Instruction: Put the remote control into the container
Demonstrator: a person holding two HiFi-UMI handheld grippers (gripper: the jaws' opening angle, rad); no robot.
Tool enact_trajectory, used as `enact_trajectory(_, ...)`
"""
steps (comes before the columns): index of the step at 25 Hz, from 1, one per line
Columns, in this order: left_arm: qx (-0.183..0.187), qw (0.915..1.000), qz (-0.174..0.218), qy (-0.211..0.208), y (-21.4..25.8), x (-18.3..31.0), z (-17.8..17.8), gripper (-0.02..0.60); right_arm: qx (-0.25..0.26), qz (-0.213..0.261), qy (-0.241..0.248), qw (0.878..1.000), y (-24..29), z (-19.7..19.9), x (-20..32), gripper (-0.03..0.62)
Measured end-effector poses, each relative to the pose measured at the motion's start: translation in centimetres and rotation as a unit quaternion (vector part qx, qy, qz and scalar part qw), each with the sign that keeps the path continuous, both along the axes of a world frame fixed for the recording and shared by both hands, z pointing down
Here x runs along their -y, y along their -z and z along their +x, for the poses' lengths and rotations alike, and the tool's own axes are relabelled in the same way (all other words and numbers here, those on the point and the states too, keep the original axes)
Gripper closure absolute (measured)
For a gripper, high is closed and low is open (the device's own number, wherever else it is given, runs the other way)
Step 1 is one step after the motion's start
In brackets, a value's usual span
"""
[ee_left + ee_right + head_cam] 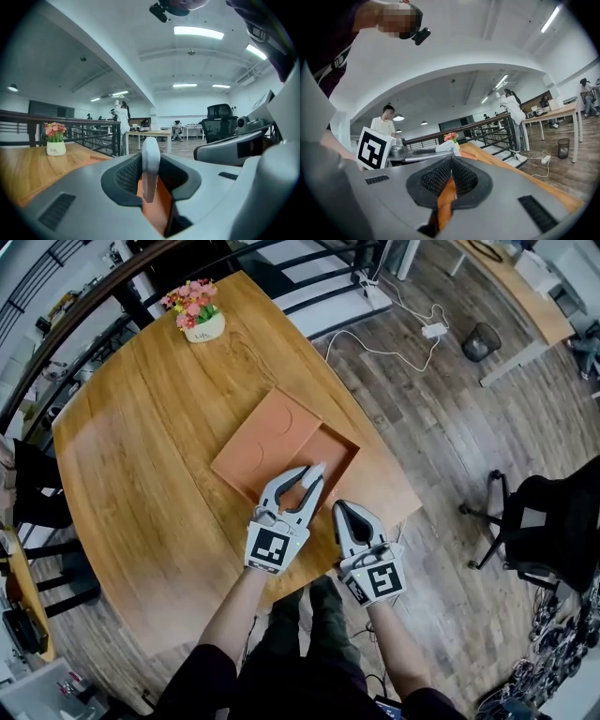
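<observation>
An orange flat container (pixel 339 441) lies mid-table, and its lid (pixel 265 441) covers the left part. My left gripper (pixel 302 476) hovers at the container's near edge. A slim white remote control (pixel 151 164) stands edge-on between its jaws and sticks out past them, and the gripper looks shut on it. In the head view the remote (pixel 315 480) shows as a pale strip along the right finger. Beside it, over the table's front edge, my right gripper (pixel 344 507) is shut with nothing in it. In the right gripper view, that gripper's pads (pixel 451 180) meet.
A white pot of pink flowers (pixel 199 320) stands at the table's far end. A black office chair (pixel 544 521) is on the wooden floor to the right. Past the table lie a cable with a power brick (pixel 433 331) and a bin (pixel 480 341).
</observation>
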State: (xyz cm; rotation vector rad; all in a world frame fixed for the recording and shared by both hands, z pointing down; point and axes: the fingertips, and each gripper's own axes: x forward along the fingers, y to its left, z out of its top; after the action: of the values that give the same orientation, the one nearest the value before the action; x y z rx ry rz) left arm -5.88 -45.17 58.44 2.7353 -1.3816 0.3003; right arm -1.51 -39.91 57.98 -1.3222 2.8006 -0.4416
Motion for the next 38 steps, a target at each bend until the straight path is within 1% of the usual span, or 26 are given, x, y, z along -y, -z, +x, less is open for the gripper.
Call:
enact_trajectory(3,-0.009,0.9997,-0.024,0.005,-0.7,0.5,0.4,0.475,0.002,-0.003,-0.004,1.000,-0.1,0.4,0.1,0.576)
enact_trajectory(6,0.008,0.9991,-0.040,0.015,-1.7,0.7,0.5,0.474,0.008,-0.001,-0.007,1.000,0.3,0.5,0.2,0.576)
enact_trajectory(12,0.029,0.9985,-0.033,0.033,-2.0,0.8,-0.3,0.465,0.004,-0.007,-0.003,1.000,-0.6,0.7,0.0,0.576)
enact_trajectory(15,0.032,0.9982,-0.031,0.038,-1.9,0.7,-0.7,0.443,0.004,-0.008,0.000,1.000,-0.7,0.5,0.0,0.576)
enact_trajectory(19,0.032,0.9977,-0.032,0.051,-1.9,1.0,-1.5,0.443,0.004,-0.007,0.000,1.000,-0.5,0.2,0.1,0.576)
enact_trajectory(21,0.029,0.9970,-0.039,0.060,-2.0,1.4,-2.0,0.446,0.010,-0.004,-0.003,1.000,0.0,0.1,0.2,0.576)
enact_trajectory(23,0.022,0.9965,-0.051,0.062,-2.1,1.6,-2.2,0.472,0.010,-0.004,-0.003,1.000,0.1,0.1,0.2,0.576)
enact_trajectory(25,0.006,0.9956,-0.067,0.065,-2.1,1.7,-2.3,0.479,0.006,-0.007,-0.002,1.000,-0.2,0.3,0.0,0.576)
enact_trajectory(28,-0.030,0.9915,-0.087,0.092,-2.2,1.2,-3.0,0.480,0.007,-0.007,-0.002,1.000,-0.2,0.4,-0.2,0.576)
enact_trajectory(30,-0.039,0.9885,-0.096,0.109,-2.1,0.4,-3.4,0.480,0.008,-0.008,-0.002,1.000,-0.2,0.5,-0.3,0.576)
enact_trajectory(31,-0.034,0.9877,-0.100,0.115,-2.2,0.0,-3.5,0.479,0.009,-0.008,-0.003,1.000,-0.2,0.5,-0.3,0.576)
enact_trajectory(33,-0.005,0.9870,-0.105,0.121,-2.7,-1.0,-3.9,0.477,0.011,-0.009,-0.003,1.000,-0.2,0.4,-0.3,0.576)
enact_trajectory(34,0.015,0.9872,-0.104,0.120,-3.0,-1.5,-4.0,0.467,0.011,-0.008,-0.002,1.000,-0.2,0.2,-0.4,0.576)
enact_trajectory(36,0.047,0.9881,-0.095,0.111,-3.1,-2.6,-4.0,0.411,0.011,-0.007,0.001,1.000,0.0,-0.1,-0.5,0.576)
enact_trajectory(38,0.061,0.9898,-0.083,0.099,-2.7,-3.4,-3.9,0.407,0.011,-0.005,0.004,1.000,0.2,-0.3,-0.6,0.576)
